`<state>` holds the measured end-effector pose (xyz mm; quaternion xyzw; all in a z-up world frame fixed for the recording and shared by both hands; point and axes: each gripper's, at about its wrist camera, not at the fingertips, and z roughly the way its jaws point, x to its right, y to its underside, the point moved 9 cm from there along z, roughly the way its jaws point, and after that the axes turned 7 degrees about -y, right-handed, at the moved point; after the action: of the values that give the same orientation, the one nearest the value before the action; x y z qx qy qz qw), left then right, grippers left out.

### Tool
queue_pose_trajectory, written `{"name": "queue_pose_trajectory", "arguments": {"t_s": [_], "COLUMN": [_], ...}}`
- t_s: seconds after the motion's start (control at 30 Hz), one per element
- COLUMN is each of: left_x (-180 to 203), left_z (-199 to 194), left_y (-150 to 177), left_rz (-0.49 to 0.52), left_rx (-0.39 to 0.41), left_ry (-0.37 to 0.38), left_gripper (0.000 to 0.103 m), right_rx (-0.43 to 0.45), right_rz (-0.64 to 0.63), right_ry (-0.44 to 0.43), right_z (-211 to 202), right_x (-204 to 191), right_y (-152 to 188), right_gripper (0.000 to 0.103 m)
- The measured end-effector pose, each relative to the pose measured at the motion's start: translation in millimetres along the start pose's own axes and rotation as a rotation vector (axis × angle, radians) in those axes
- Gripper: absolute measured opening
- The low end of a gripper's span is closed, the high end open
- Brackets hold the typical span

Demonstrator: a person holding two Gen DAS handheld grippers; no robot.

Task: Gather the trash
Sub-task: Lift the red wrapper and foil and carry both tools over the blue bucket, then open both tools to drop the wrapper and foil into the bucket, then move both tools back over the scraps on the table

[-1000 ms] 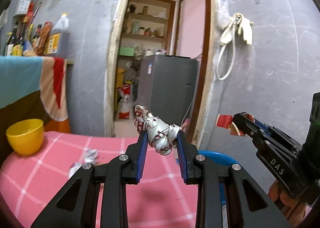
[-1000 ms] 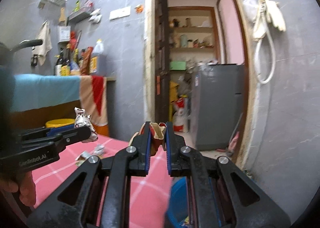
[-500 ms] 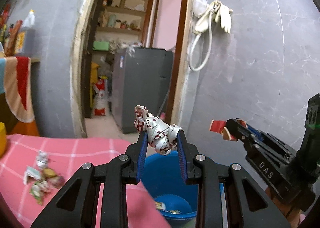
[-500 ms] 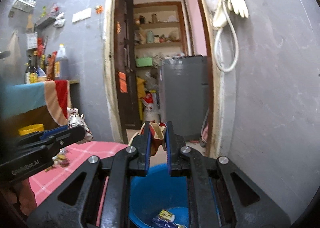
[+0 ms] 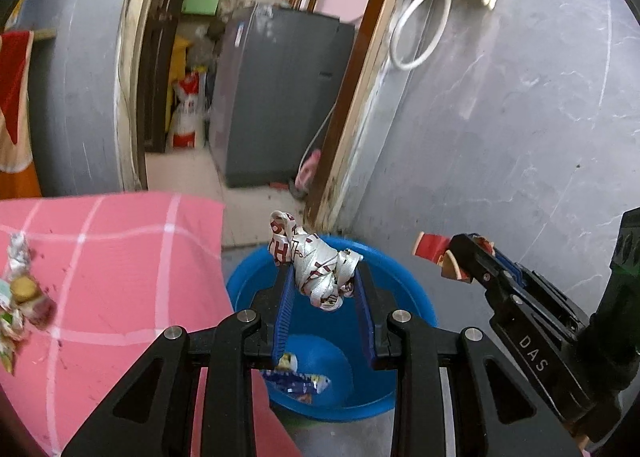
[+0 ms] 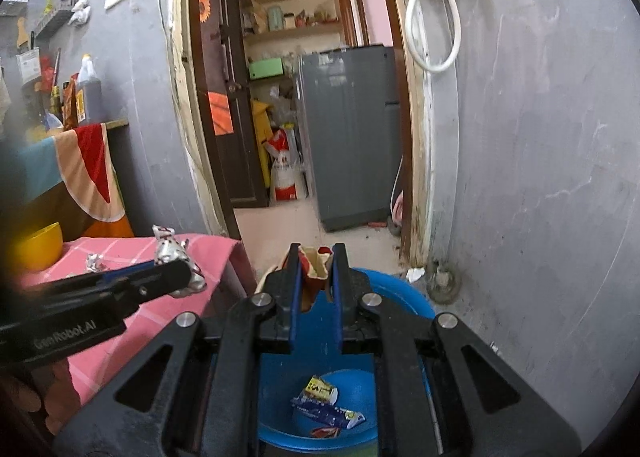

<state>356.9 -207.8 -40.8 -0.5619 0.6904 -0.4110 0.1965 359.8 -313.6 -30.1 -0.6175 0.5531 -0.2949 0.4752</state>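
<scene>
Both grippers hang over the blue bucket [image 5: 404, 289] — the left gripper [image 5: 325, 289] clamped on a crumpled wrapper [image 5: 320, 269], the right gripper [image 6: 316, 277] pinching a red-and-tan scrap [image 6: 316, 267].

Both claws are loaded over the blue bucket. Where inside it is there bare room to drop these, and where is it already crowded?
The blue bucket is mostly free: its bare far floor and walls. Wrappers crowd only the near floor. On the pink tablecloth, the stretch toward the bucket is bare; litter clusters at its far left edge. The left claw grips a crumpled silver wrapper, the right claw a red-and-tan scrap.
</scene>
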Motion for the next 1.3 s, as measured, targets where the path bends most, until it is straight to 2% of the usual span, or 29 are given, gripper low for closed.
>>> {"name": "queue_pose_trajectory", "arguments": {"t_s": [0.17, 0.4, 0.57, 0.67, 0.83, 1.0, 1.1, 1.27, 1.3], "left_x": [-7, -17, -24, -28, -39, -50, -60, -83, -88], "left_z": [17, 28, 23, 15, 0, -25, -39, -69, -74], "left_y": [9, 20, 20, 17, 12, 2, -3, -9, -9], "left_rz": [-0.038, -0.069, -0.082, -0.094, -0.096, -0.087, -0.085, -0.109, -0.116], "left_rx": [-0.071, -0.125, -0.111, -0.089, -0.046, 0.045, 0.098, 0.194, 0.209], "left_ry": [0.002, 0.001, -0.004, -0.017, -0.041, -0.074, -0.103, -0.154, -0.166], "left_gripper": [0.027, 0.034, 0.038, 0.044, 0.047, 0.057, 0.065, 0.093, 0.095], "right_rx": [-0.043, -0.096, -0.103, -0.099, -0.096, -0.059, -0.007, 0.093, 0.116], "right_rz": [0.021, 0.063, 0.074, 0.074, 0.082, 0.074, 0.057, 0.032, 0.022], "right_ry": [-0.003, -0.012, -0.011, -0.008, -0.006, -0.015, -0.019, -0.045, -0.049], "right_z": [11, 26, 28, 28, 28, 24, 15, -2, -6], "right_x": [5, 14, 15, 14, 12, 5, -3, -22, -27], "right_y": [7, 18, 18, 17, 16, 7, -2, -19, -22], "right_gripper": [0.014, 0.018, 0.031, 0.039, 0.05, 0.06, 0.071, 0.089, 0.091]}}
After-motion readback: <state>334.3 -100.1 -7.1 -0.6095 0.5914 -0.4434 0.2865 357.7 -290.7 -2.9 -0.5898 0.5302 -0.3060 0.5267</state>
